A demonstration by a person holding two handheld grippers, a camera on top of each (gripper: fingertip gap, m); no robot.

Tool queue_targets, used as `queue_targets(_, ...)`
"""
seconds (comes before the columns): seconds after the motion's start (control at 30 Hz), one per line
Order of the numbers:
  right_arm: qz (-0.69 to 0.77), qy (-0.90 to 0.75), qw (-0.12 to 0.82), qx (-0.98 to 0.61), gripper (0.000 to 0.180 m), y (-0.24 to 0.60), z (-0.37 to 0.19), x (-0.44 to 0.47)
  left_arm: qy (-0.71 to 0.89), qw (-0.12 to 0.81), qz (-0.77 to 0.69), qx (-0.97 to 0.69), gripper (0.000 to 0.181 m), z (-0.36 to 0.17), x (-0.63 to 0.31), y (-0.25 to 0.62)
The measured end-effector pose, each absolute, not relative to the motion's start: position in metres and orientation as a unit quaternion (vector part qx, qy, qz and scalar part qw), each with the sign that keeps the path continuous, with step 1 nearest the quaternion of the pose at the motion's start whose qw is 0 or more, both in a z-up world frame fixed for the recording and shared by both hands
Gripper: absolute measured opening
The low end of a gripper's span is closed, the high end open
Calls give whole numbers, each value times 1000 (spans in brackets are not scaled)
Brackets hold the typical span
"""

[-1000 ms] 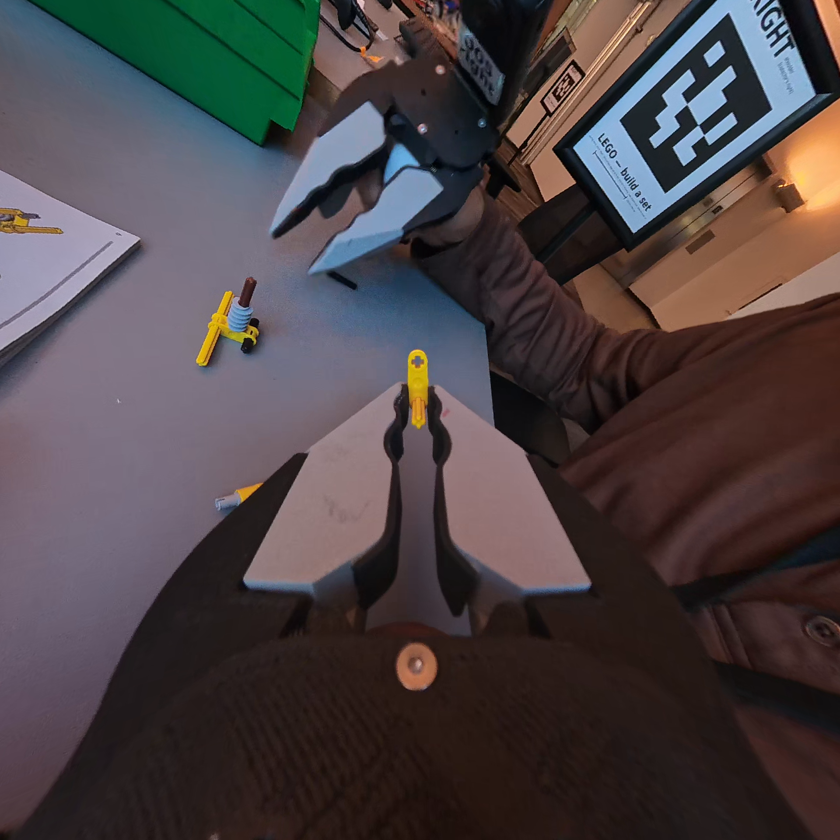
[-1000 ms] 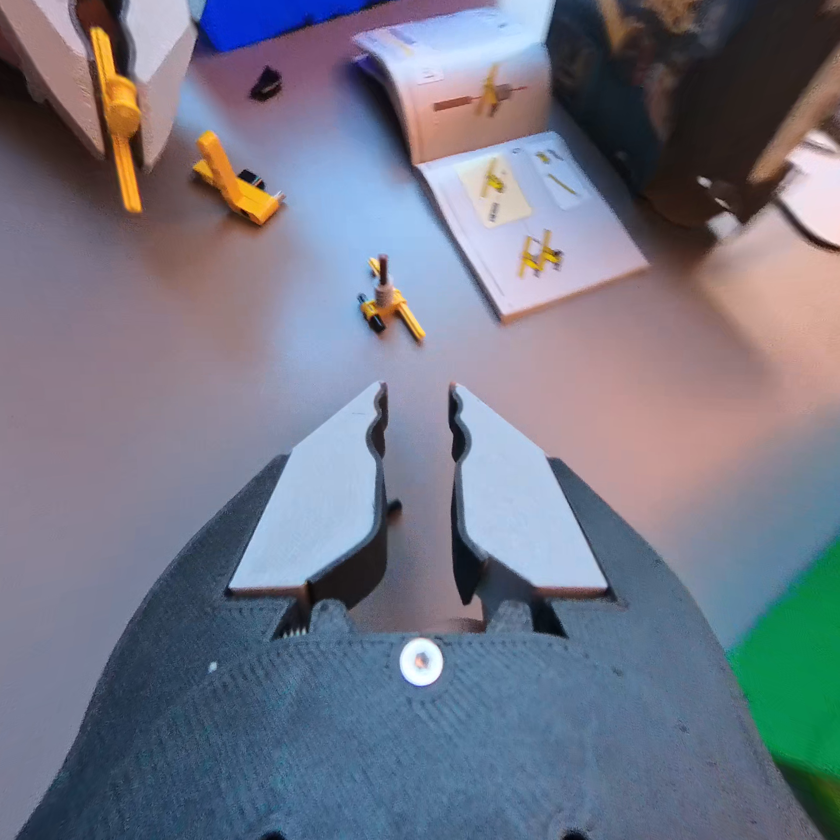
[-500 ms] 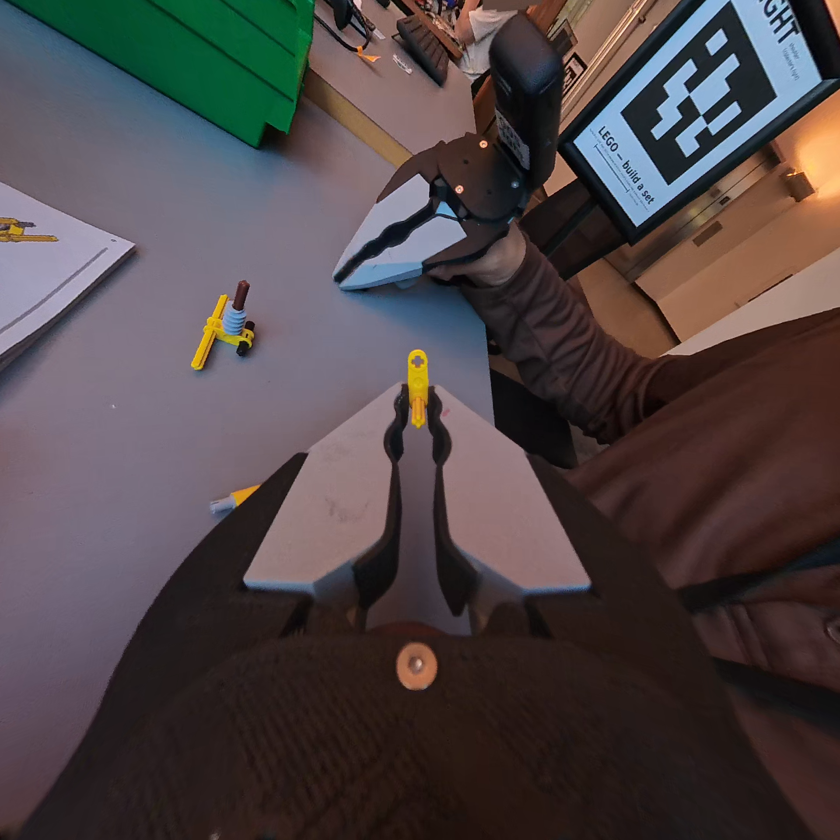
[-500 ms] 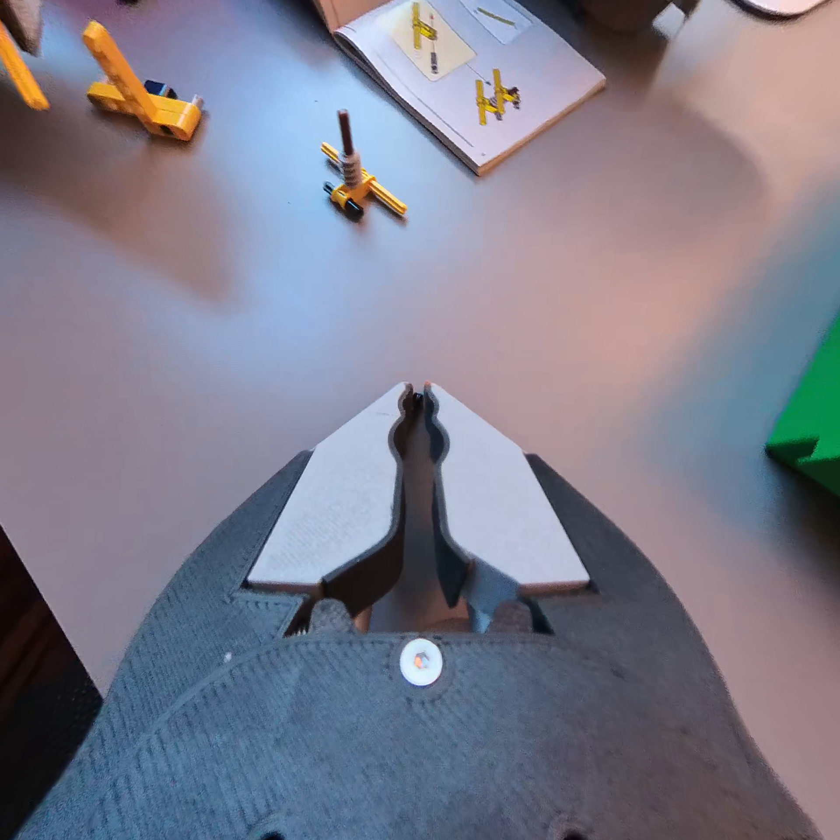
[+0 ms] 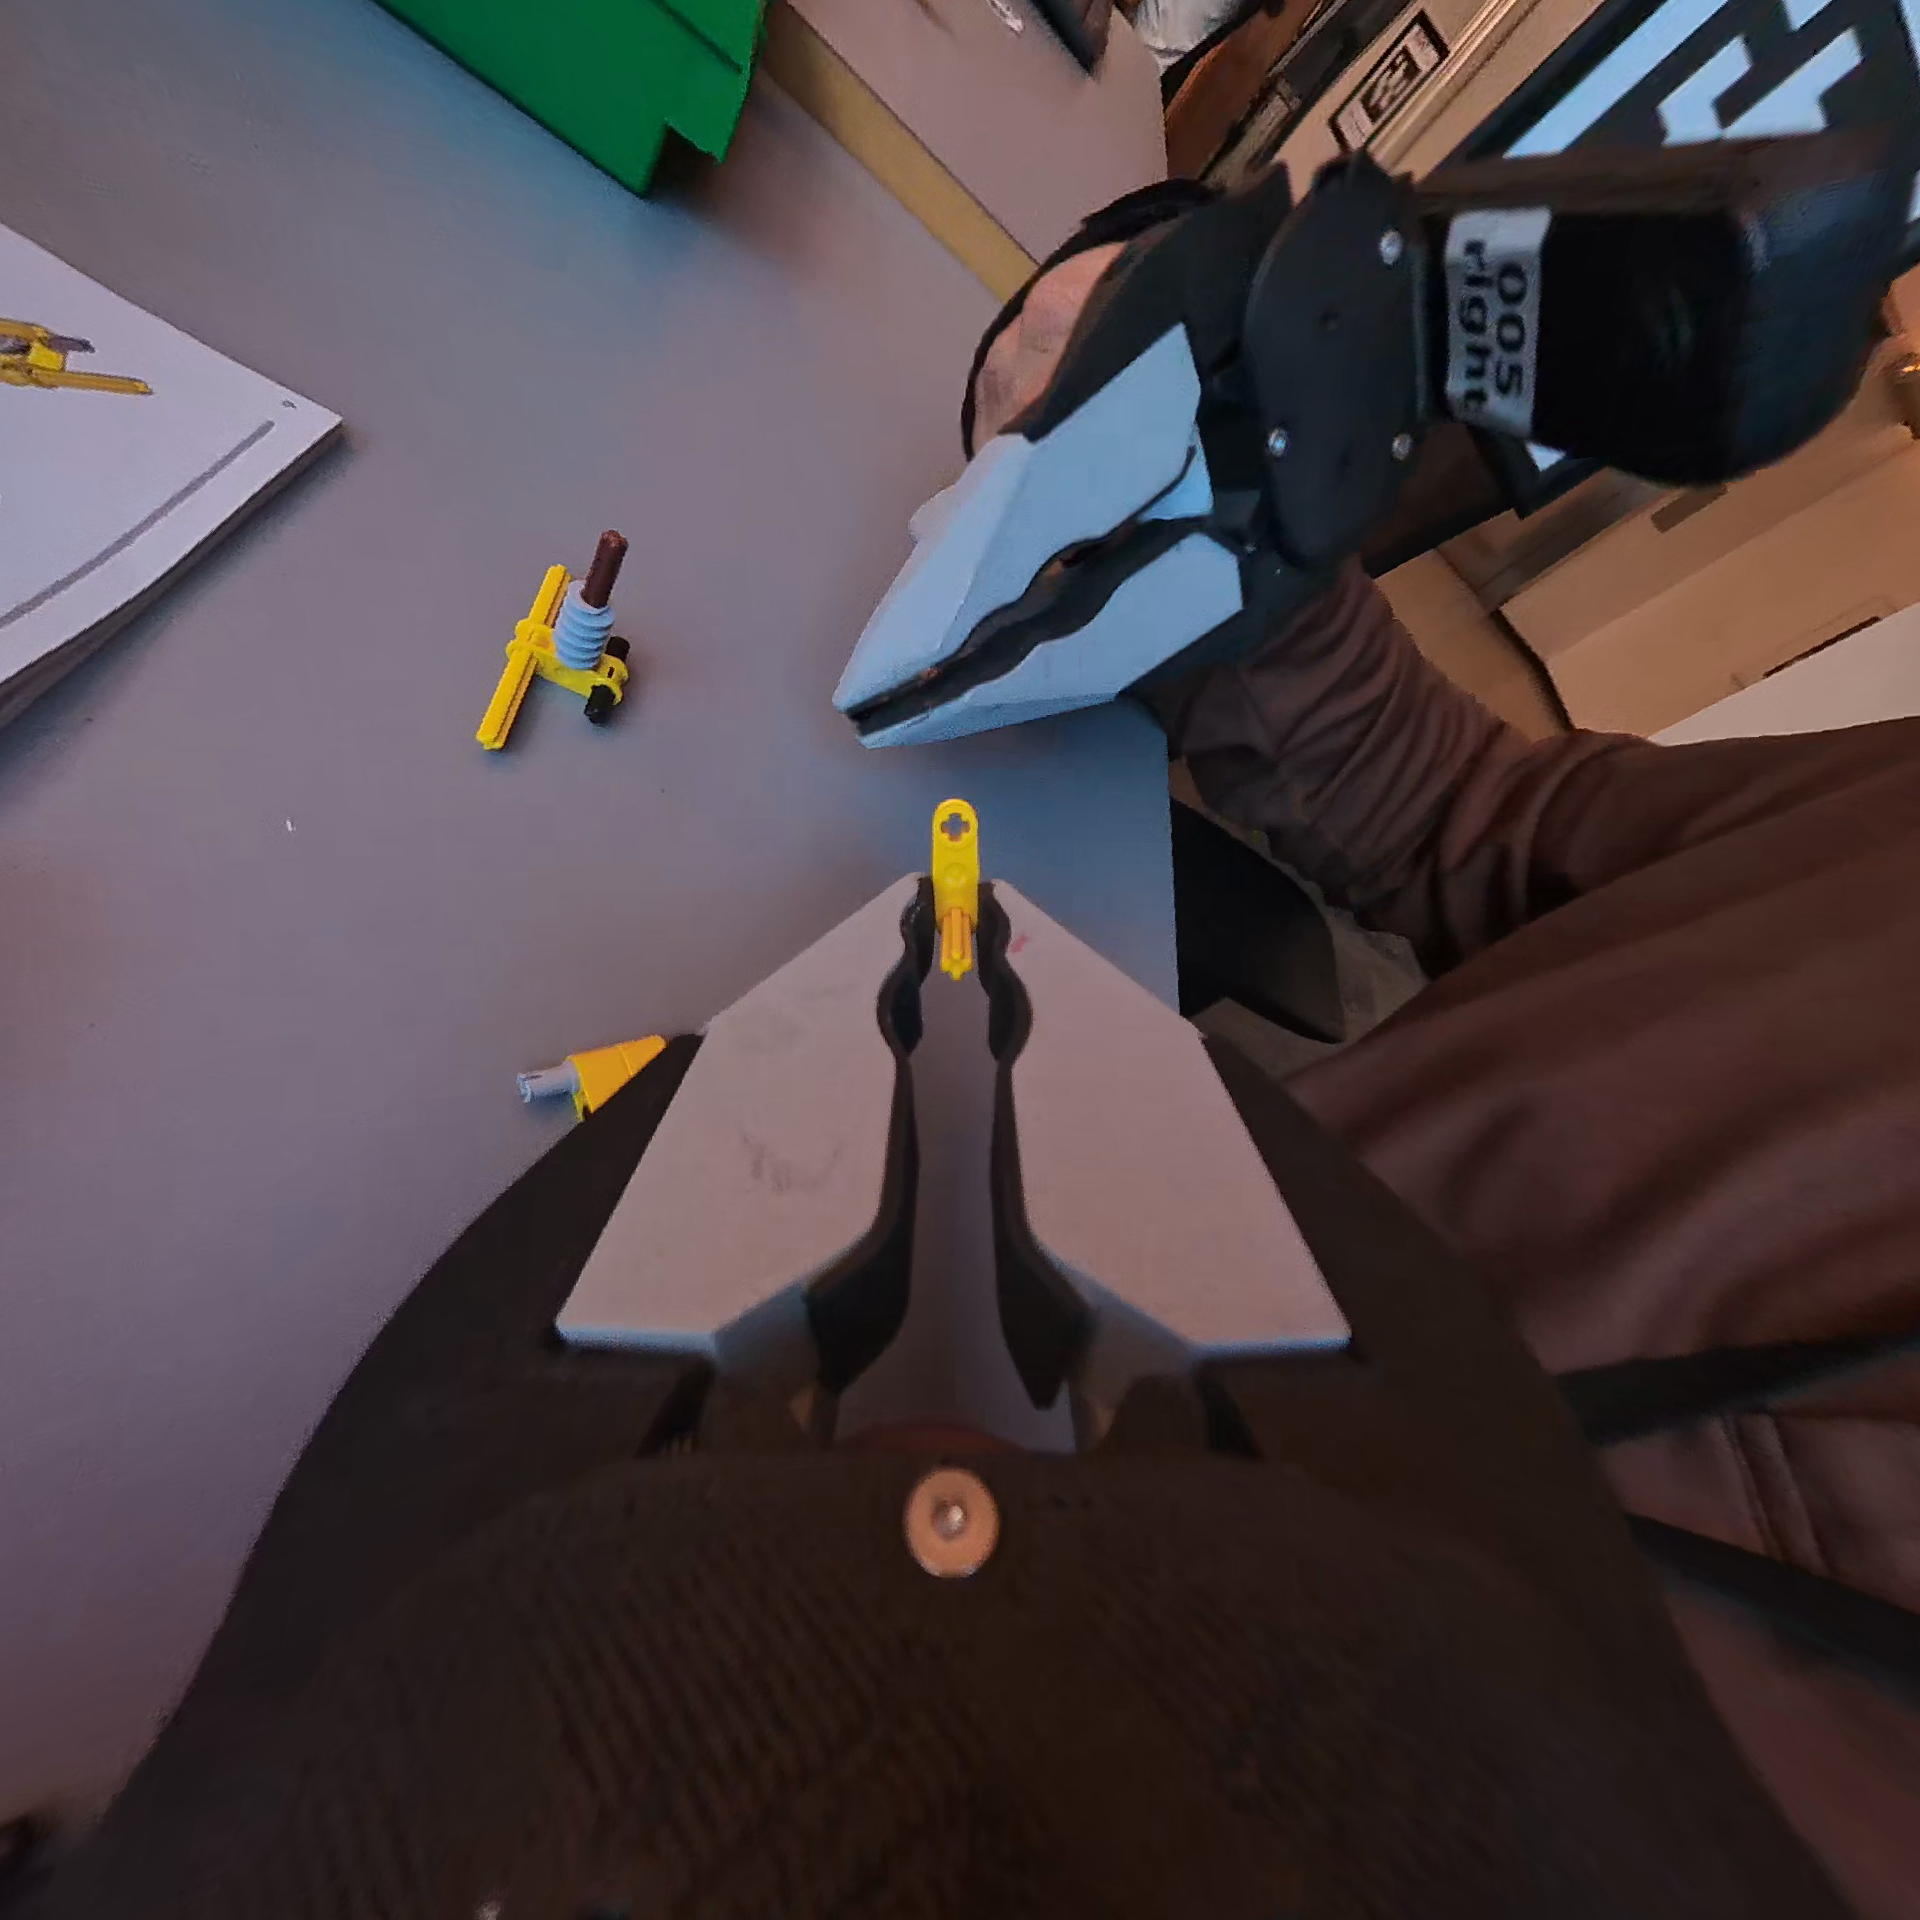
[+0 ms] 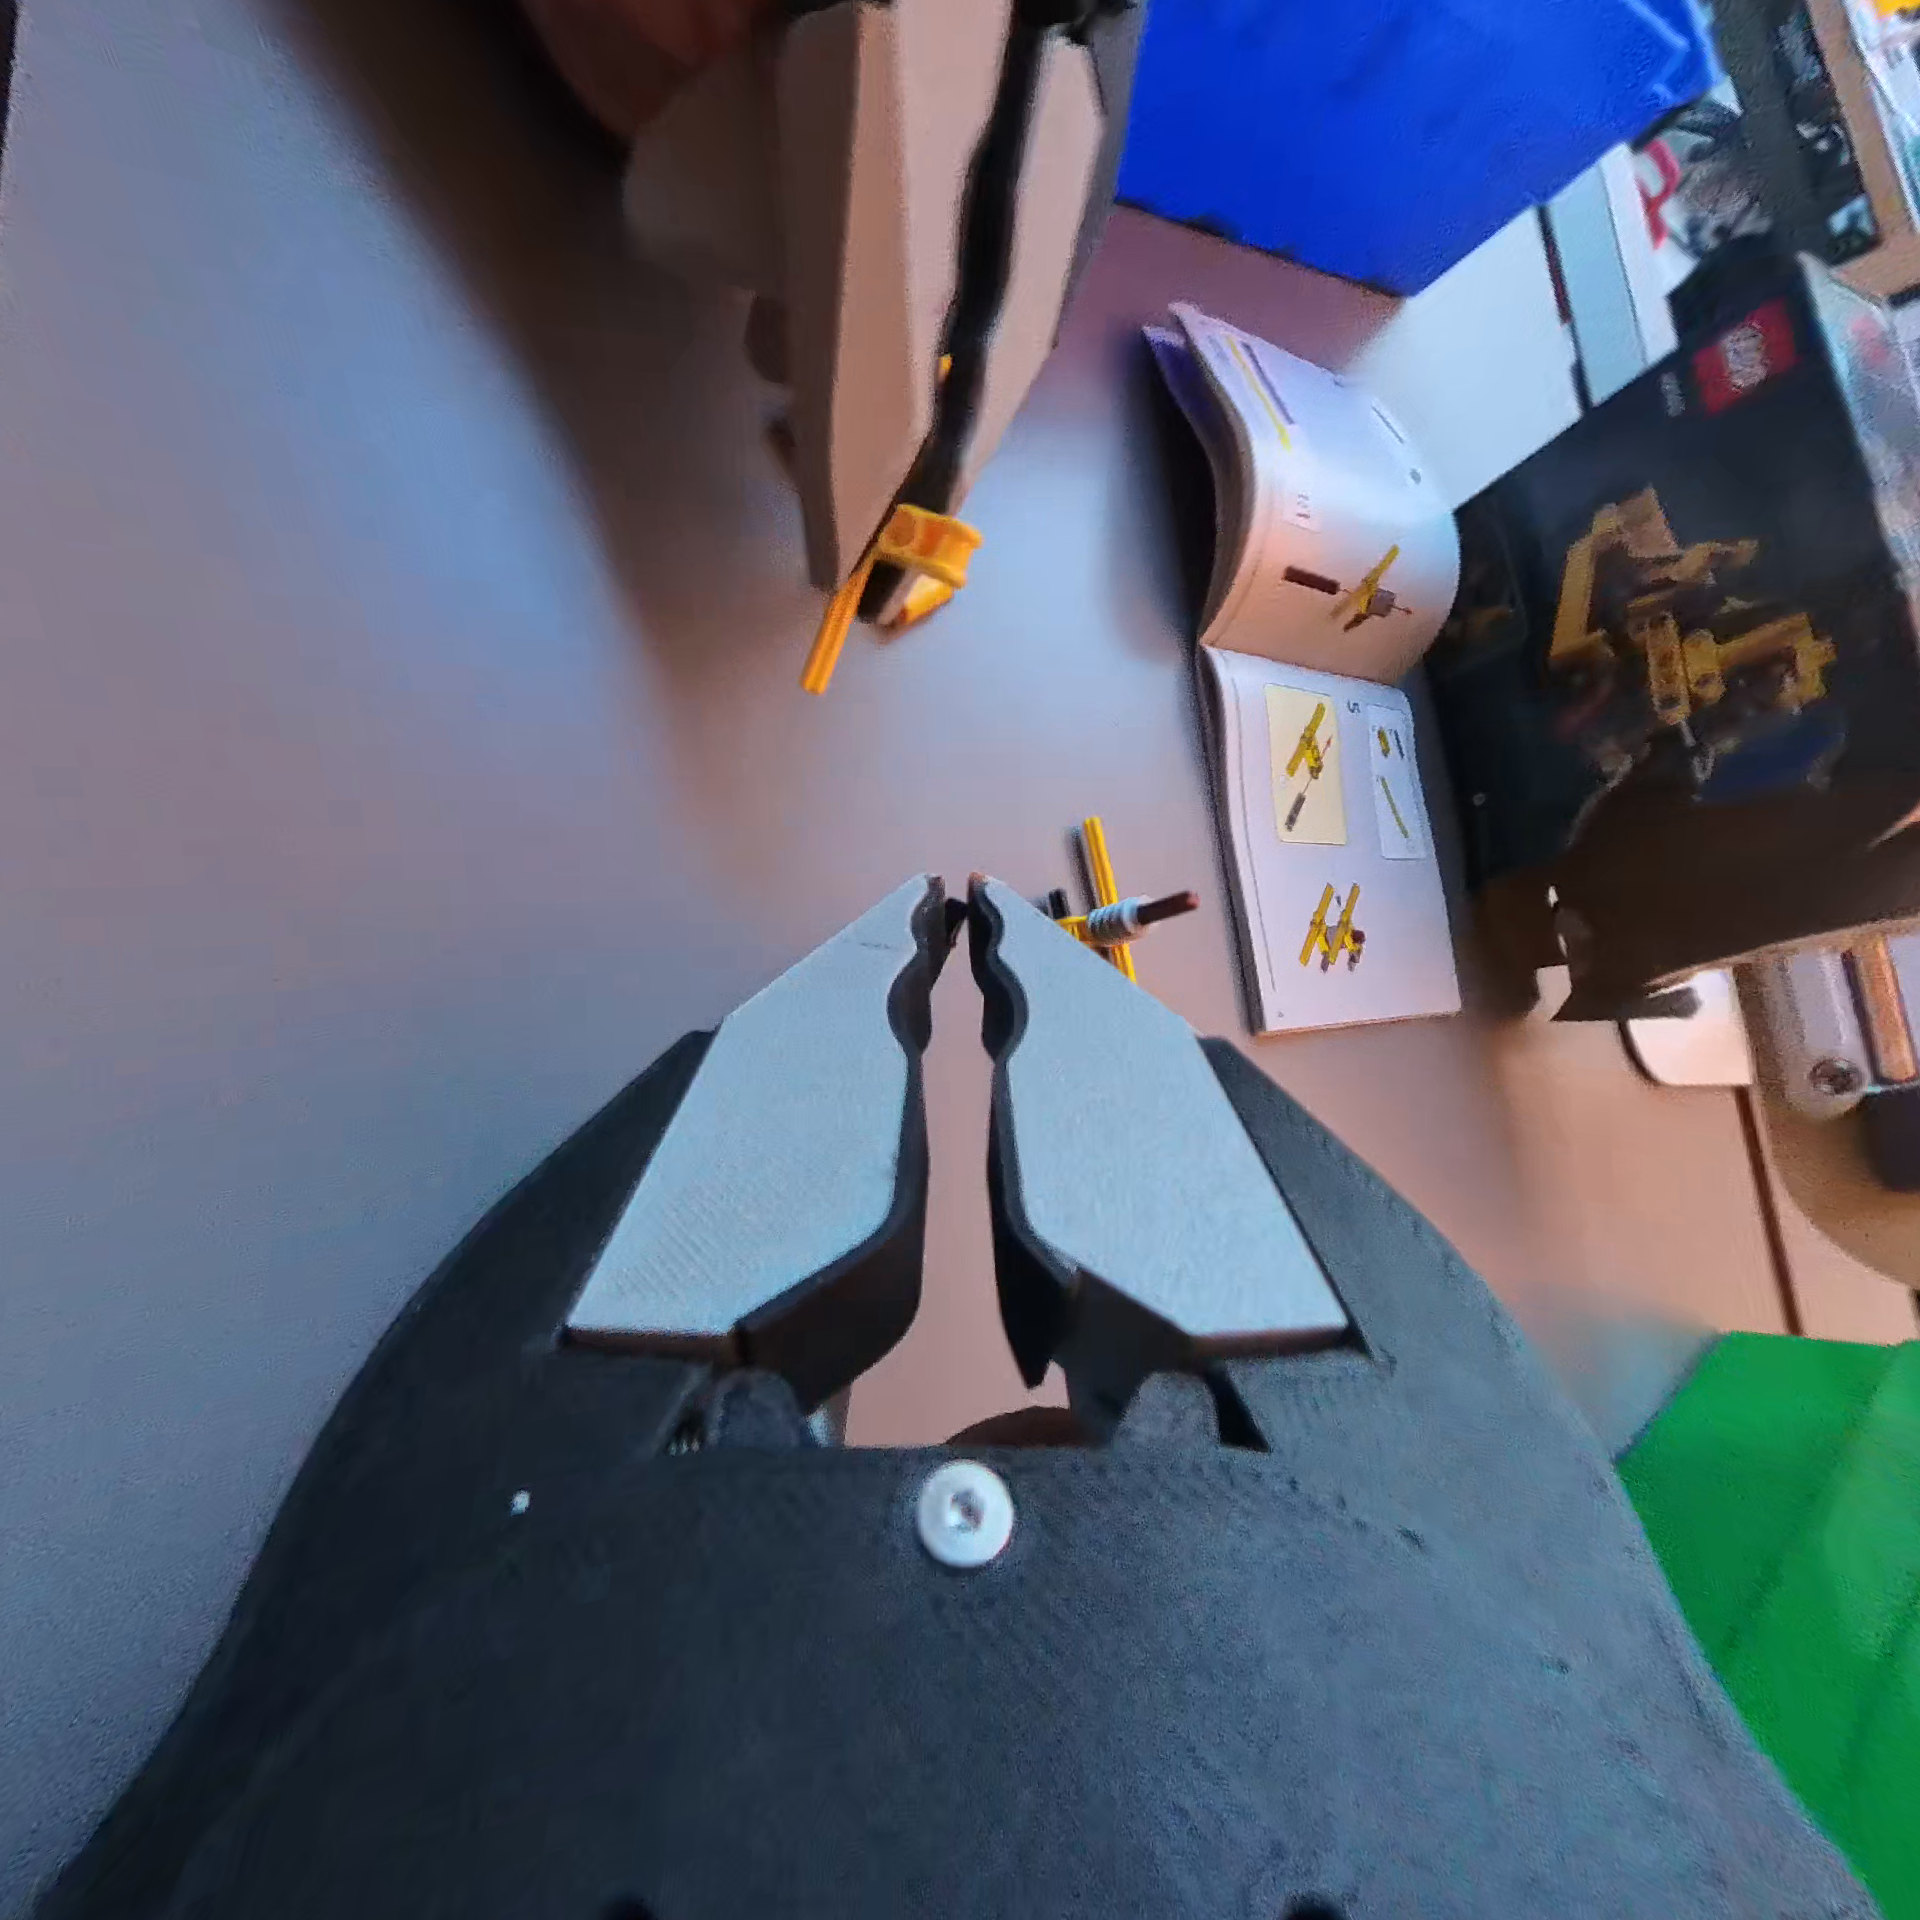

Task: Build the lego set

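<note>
— So, what sits between your left fingers?

— My left gripper (image 5: 954, 906) is clamped on a yellow connector piece (image 5: 954, 868); its cross-holed end pokes out just past the fingertips, above the grey table (image 5: 312, 1039).

— And the right?

— My right gripper (image 6: 956, 902) has its fingers drawn nearly together on something small and dark at the very tips. I cannot tell what it is. In the left wrist view that gripper hangs just beyond and to the right of my left fingertips, near the table's edge.

— Where is the rest of the set?

— A small assembly (image 5: 566, 649), a yellow axle and connector with a grey worm gear and a brown axle standing up, lies ahead and left of my left fingers. A yellow piece with a grey pin (image 5: 587, 1075) lies close by the left finger's outer side. The open instruction booklet (image 6: 1330, 831) lies beyond the assembly, right of my right fingertips.

— Any containers?

— A green bin (image 5: 613, 73), a blue bin (image 6: 1392, 125) and the dark set box (image 6: 1683, 644) stand farther off; their contents are hidden from me.
</note>
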State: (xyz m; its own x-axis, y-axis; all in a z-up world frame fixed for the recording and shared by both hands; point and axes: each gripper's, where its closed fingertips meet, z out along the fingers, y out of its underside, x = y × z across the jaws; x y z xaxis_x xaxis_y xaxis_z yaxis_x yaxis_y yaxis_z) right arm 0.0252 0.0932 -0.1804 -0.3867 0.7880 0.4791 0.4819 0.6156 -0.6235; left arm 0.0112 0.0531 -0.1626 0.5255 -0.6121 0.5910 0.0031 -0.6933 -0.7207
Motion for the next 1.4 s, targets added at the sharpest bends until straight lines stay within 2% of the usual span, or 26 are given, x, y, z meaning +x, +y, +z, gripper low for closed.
queue_targets(0.27,213,-842,309,-388,2,77,-203,39,198,335,-450,-803,5,-164,15,49)
queue_targets(0.33,215,-837,296,-407,8,78,-206,42,199,335,-451,-803,5,-163,16,49)
queue_targets(0.43,216,-825,294,-431,16,80,-204,51,200,338,-451,-802,5,-162,15,49)
queue_targets(0.73,200,-795,296,-489,17,92,-210,64,206,341,-451,-799,5,-159,18,46)
queue_targets(0.87,220,-807,274,-475,1,96,-212,55,206,340,-449,-800,5,-160,18,47)
queue_targets(1.0,238,-835,234,-438,1,94,-213,55,190,330,-480,-790,5,-156,18,46)
queue_targets(1.1,199,-873,233,-381,1,95,-213,58,186,330,-482,-790,5,-156,17,47)
queue_targets(1.4,111,-908,209,-346,1,102,-214,66,196,318,-486,-790,5,-158,22,42)
